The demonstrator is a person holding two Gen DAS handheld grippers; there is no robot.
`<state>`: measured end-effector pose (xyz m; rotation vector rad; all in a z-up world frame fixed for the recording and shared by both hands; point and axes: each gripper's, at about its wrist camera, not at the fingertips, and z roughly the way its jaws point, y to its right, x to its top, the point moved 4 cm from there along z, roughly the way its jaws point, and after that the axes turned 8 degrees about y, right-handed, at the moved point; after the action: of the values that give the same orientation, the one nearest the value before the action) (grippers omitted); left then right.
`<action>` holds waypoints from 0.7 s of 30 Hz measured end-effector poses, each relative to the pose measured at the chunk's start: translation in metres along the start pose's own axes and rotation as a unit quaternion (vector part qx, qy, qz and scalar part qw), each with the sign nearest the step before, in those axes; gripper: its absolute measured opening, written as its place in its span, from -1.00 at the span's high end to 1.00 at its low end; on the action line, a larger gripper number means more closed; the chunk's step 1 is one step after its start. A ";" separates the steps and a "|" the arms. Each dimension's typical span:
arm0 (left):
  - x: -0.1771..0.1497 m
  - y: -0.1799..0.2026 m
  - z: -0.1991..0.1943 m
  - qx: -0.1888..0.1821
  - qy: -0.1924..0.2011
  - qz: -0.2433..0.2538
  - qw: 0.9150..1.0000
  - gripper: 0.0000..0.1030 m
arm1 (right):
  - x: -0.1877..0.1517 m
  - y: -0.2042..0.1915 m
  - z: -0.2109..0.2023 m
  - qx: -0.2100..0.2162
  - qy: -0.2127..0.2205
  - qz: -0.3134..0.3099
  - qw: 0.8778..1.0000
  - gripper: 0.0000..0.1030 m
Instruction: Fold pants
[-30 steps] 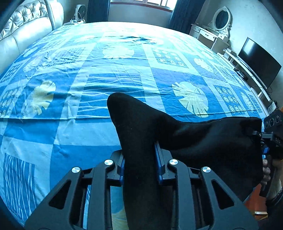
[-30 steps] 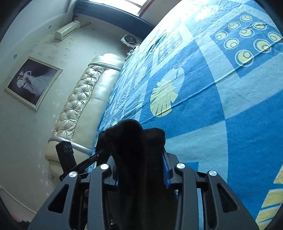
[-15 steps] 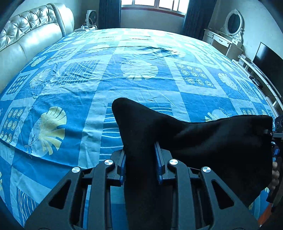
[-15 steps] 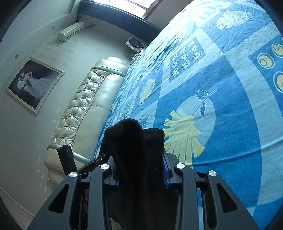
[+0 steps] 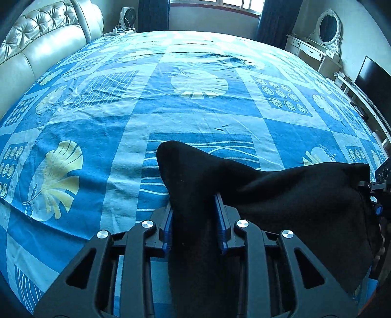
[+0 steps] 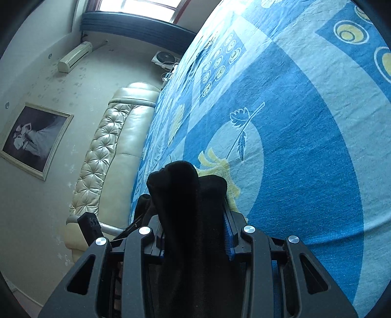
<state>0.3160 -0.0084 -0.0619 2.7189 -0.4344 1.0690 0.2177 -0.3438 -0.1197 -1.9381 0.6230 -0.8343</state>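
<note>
The black pants hang stretched between my two grippers above the bed. My left gripper is shut on one end of the cloth, which bunches up over its fingers. My right gripper is shut on the other end of the pants; it also shows at the right edge of the left wrist view. The left gripper shows as a black part at the lower left of the right wrist view. The lower part of the pants is hidden below both cameras.
The bed carries a blue patterned sheet. A cream tufted headboard runs along its left side. A dresser with an oval mirror and a TV stand at the right. A window is at the far end.
Both grippers have moved forward over the bed with the pants held between them. More of the sheet lies under the cameras now. The grip on the cloth is the same.
</note>
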 end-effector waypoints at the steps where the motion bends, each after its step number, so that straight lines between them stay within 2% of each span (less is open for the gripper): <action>1: -0.001 -0.001 0.000 -0.003 0.000 -0.002 1.000 0.45 | 0.000 0.000 0.000 0.001 -0.001 0.001 1.000 0.32; 6: -0.001 -0.004 0.003 -0.010 -0.003 -0.010 1.000 0.44 | -0.001 0.001 -0.002 0.002 0.000 0.001 1.000 0.32; 21: 0.000 0.001 0.007 -0.003 -0.007 0.011 1.000 0.43 | 0.001 0.001 -0.004 0.000 0.010 0.003 1.000 0.32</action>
<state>0.3201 -0.0116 -0.0666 2.7244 -0.4699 1.0530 0.2149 -0.3467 -0.1186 -1.9283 0.6401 -0.8509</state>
